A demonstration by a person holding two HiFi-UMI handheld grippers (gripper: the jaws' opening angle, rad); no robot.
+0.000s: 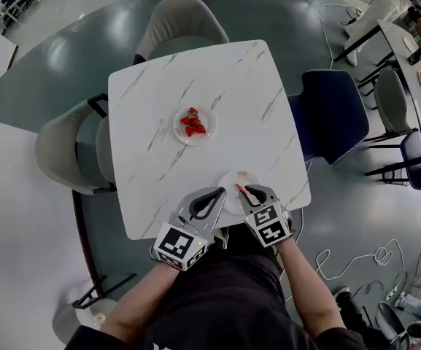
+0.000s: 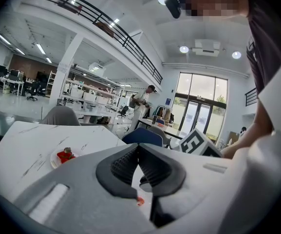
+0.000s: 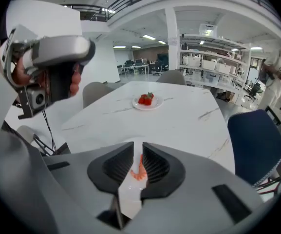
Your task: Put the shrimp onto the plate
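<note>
**A:** Start with your right claw point(image 3: 138, 146). The shrimp point(image 3: 139, 167) sits in its gap with its long axis running along the jaws. The fanned end points back toward you and the thin end toward the tips.

**B:** The jaws are narrow, with the pads against the shrimp's sides, so you're holding it. Nothing else is in there.

**A:** What matters next is the plate point(image 1: 231, 181). It lies directly under that claw, at the near edge of the desk point(image 1: 159, 86). In the head view your tips hang over the plate's middle. I judge that the drop is straight down, with no sideways travel.

**B:** I can't tell how high you are above the plate. Ease down before you let the jaws part, or the shrimp may bounce off the rim.

**A:** Your left claw point(image 2: 138, 147) is pinched together at the tips and holds nothing. It sits just beside the plate's left rim, close to the right claw.

**B:** It has no part in this move, so the right claw does the work.

**A:** Further out, a small pink piece point(image 1: 246, 173) lies on the plate's far side. It may be another shrimp, but it's too small to tell.

**B:** Set yours down short of it, toward the middle.

**A:** Beyond that, at mid-desk, the far plate point(image 1: 179, 132) carries strawberries point(image 1: 192, 122). It's well apart from your claws and doesn't concern you.
</note>
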